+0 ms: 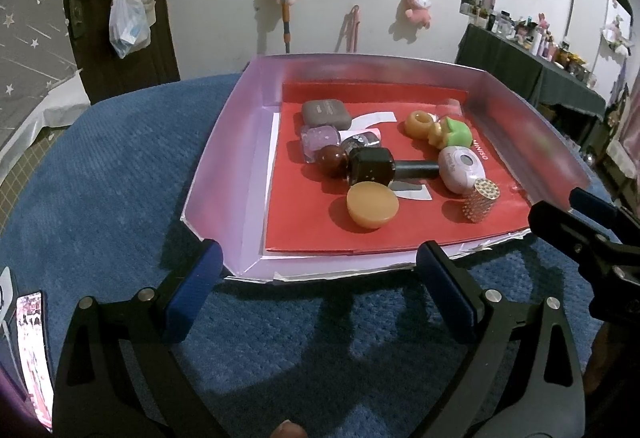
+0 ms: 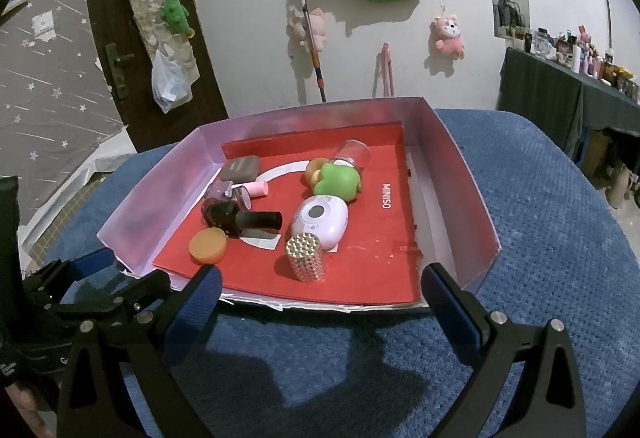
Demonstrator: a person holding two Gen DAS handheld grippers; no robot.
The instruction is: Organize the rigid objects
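Two grippers, the left gripper (image 1: 318, 272) and the right gripper (image 2: 320, 292), hover over blue cloth (image 2: 560, 258) with fingers spread, empty. Just beyond, the pink tray (image 2: 476, 206) holds a studded cylinder (image 2: 305, 257), orange disc (image 2: 208, 246), black bottle (image 2: 244, 221) and green toy (image 2: 335, 180).

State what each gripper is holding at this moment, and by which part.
Nothing is held. The left gripper and the right gripper are both open and empty, in front of the tray.

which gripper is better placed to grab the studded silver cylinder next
Right, probably. The studded silver cylinder stands just ahead of the open right gripper; it sits off toward the left gripper's right finger.
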